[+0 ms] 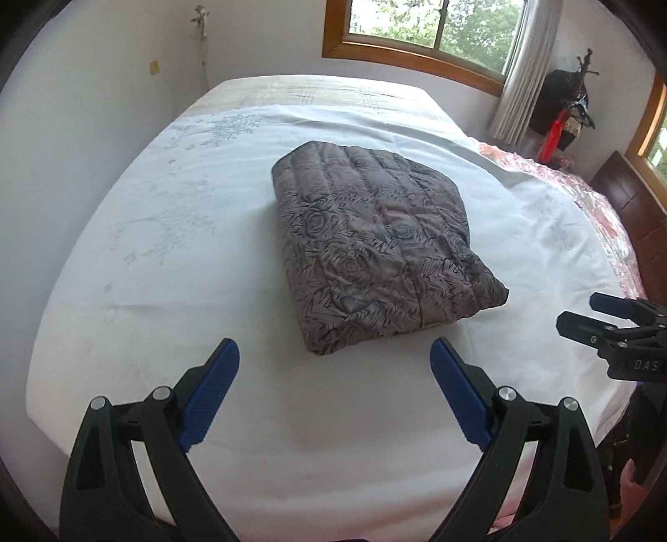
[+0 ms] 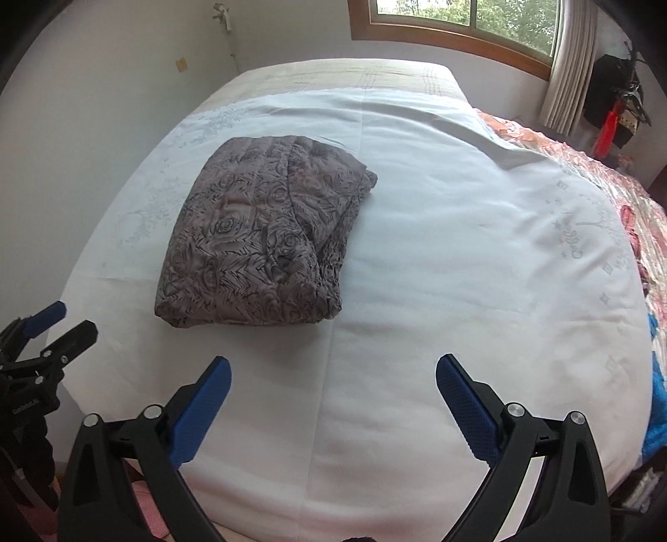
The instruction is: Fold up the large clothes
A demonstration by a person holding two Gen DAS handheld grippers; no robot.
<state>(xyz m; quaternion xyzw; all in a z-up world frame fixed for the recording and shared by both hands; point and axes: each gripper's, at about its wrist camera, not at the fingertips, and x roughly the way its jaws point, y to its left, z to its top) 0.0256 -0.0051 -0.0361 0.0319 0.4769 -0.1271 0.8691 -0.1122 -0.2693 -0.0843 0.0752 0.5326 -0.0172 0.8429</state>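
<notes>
Folded quilted jacket (image 1: pixel 375 246) on white bedsheet (image 1: pixel 166 292), both tongs empty

Soft window (image 1: pixel 421 25) daylight, fisheye-warped edges

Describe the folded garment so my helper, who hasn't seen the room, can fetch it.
Find the bed under the wooden window. On its white sheet lies a folded quilted jacket, alone mid-bed. It is grey-brown with a dark rose print, the only dark bundle there.
</notes>
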